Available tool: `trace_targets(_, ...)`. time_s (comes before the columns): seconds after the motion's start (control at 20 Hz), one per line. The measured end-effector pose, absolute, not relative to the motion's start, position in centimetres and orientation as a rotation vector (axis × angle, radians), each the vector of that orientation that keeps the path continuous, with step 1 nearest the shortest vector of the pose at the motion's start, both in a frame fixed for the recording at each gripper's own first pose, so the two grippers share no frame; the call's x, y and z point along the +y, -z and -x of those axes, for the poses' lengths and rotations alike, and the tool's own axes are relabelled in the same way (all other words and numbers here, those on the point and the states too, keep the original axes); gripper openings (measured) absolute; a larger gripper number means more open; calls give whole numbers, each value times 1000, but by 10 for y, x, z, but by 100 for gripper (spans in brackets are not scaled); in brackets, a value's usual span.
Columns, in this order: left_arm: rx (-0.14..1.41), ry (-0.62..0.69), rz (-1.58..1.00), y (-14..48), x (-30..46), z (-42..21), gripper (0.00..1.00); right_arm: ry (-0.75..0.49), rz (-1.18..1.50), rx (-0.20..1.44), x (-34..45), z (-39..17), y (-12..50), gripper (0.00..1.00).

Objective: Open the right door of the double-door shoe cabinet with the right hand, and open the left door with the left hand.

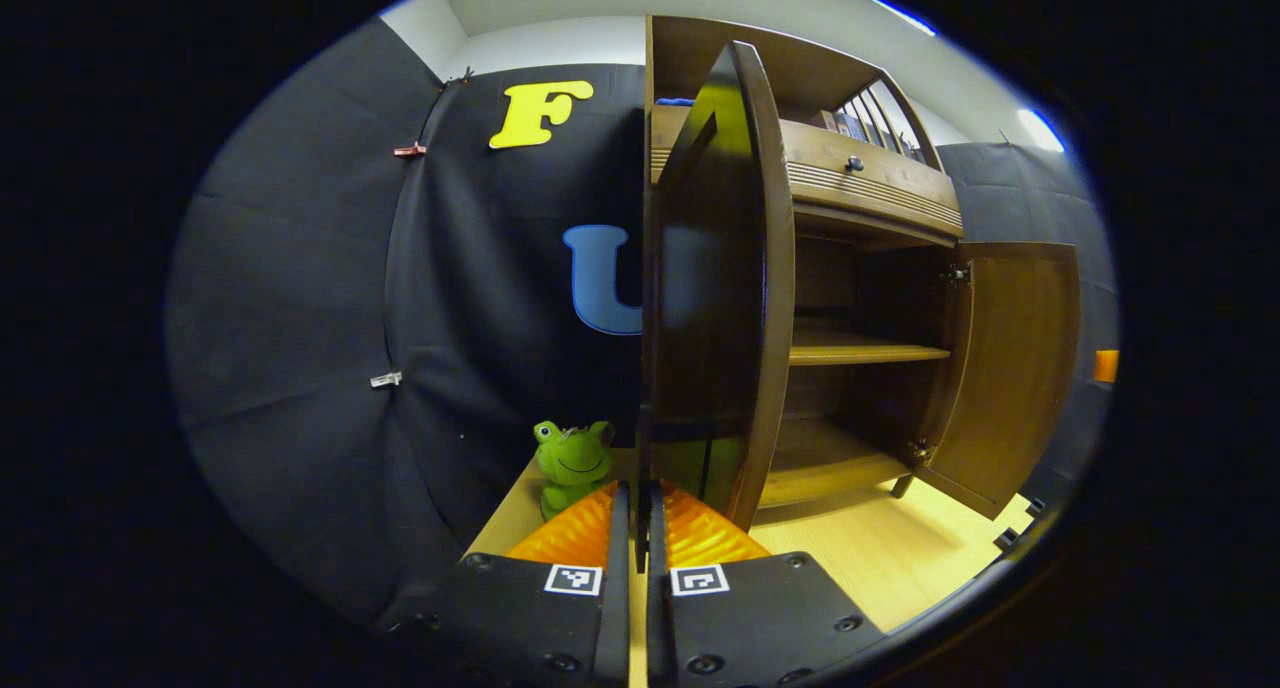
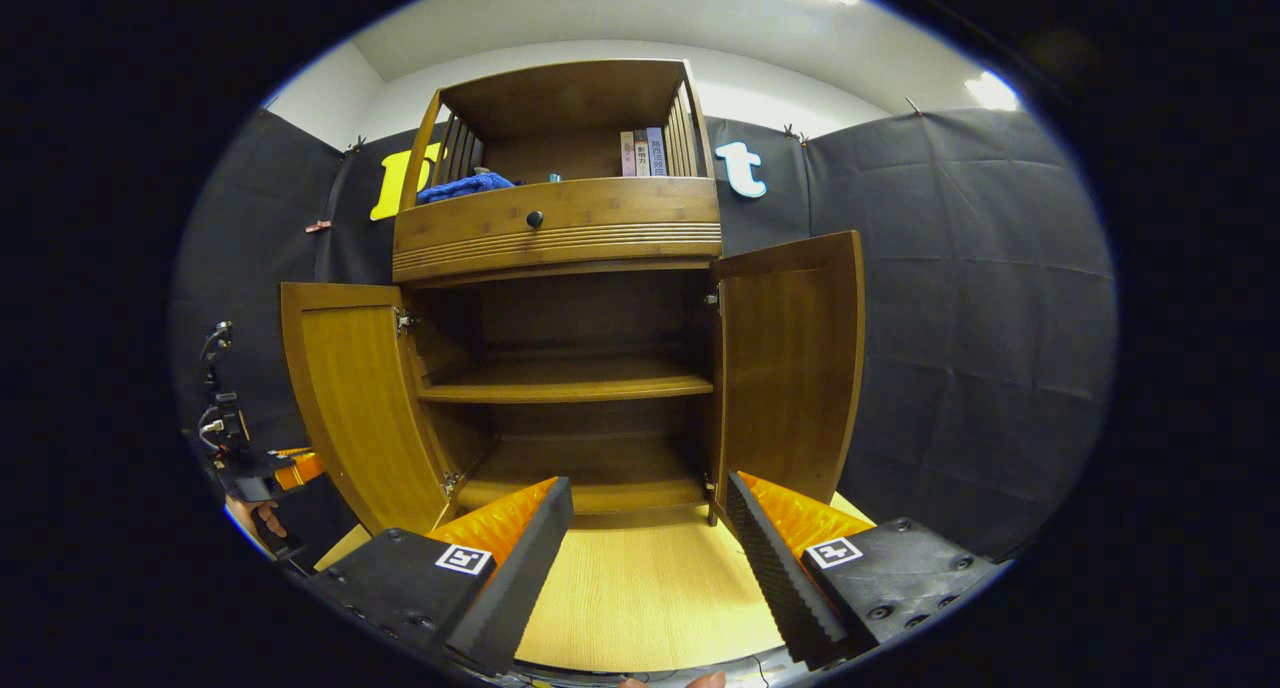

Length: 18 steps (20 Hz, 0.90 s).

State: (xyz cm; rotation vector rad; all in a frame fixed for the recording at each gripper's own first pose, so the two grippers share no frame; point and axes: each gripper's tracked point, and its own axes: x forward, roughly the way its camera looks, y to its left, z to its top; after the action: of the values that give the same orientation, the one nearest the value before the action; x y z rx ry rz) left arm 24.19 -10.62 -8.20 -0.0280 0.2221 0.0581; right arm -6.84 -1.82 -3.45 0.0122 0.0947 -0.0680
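While both doors stand swung outward, left door [image 2: 360, 398] edge-on, upright, left gripper [image 1: 640, 528] closed, right gripper [image 2: 650, 528] spread.

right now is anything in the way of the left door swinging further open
Nothing visible blocks it. The left door already stands wide open, as does the right door. A green frog toy sits on the floor beside the cabinet, near the left hand-held gripper, whose fingers are closed at the door's edge; how far the toy sits from the door's path is unclear.
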Motion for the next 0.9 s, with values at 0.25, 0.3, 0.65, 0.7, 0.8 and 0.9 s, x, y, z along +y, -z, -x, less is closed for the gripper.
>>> trace_targets(0.25,207,-69,-50,81,-95,-241,13,52,-2,103,-14,70,37,98)
trace_targets(0.3,197,-91,-73,79,-90,-240,14,47,-3,106,-13,69,38,98)
trace_targets(0.65,154,-79,7,68,-111,-245,97,12,3,107,-20,63,41,98)
trace_targets(0.7,150,-86,-1,66,-110,-246,96,9,1,102,-23,61,39,100)
trace_targets(0.8,134,-87,-9,60,-113,-247,96,3,-5,93,-33,57,36,100)
trace_targets(0.9,94,-65,22,50,-130,-252,96,0,-10,82,-44,52,33,98)
